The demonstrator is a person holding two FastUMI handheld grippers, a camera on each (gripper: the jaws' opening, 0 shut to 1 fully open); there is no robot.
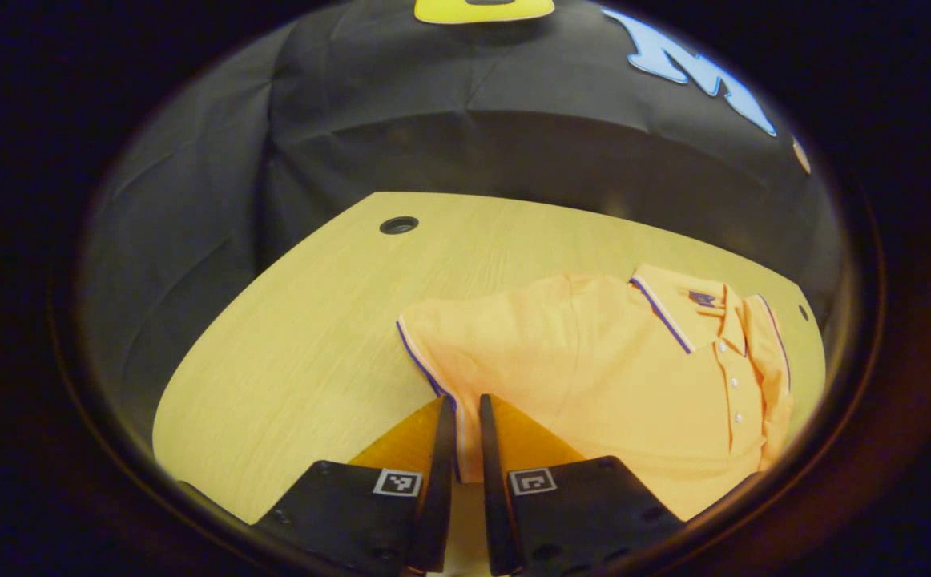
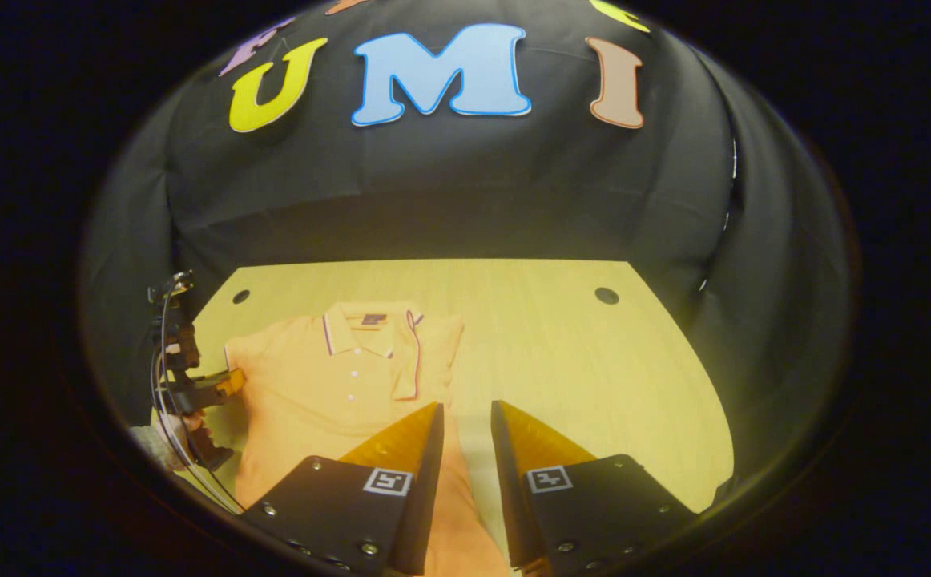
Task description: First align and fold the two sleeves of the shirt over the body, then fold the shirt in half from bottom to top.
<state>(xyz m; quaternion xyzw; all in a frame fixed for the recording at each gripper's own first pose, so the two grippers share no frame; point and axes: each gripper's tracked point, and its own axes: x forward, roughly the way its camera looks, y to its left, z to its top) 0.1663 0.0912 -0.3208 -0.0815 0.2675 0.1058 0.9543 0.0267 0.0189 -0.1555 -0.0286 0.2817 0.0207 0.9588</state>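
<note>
1. The orange polo shirt [image 1: 594,369] lies flat on the wooden tabletop [image 1: 305,320], collar toward the far edge and buttoned front facing up.
2. In the right gripper view the shirt's right side already looks tucked in: that sleeve seems to lie folded over the body beside the collar [image 2: 369,324], though the fabric is too flat and small there to be sure.
3. The left sleeve [image 1: 449,336] sticks out sideways over the tabletop, its striped cuff at the outer edge, so I judge it not yet folded.
4. The left tool [image 1: 465,409] has its fingers nearly together at that cuff's hem; a thin strip of cloth shows between them, so it looks closed on the left sleeve, ready to carry it over the body.
5. The right tool [image 2: 465,417] is over the shirt's right-hand lower edge with a clear gap between its fingers, gripping nothing.
6. Left to do, by my reckoning: finish the sleeve fold, then the bottom-to-top fold, since the hem lies near the viewer.
7. Writing: a small dark label sits inside the collar, too small to read. The square coded markers on both tools carry no letters.
</note>
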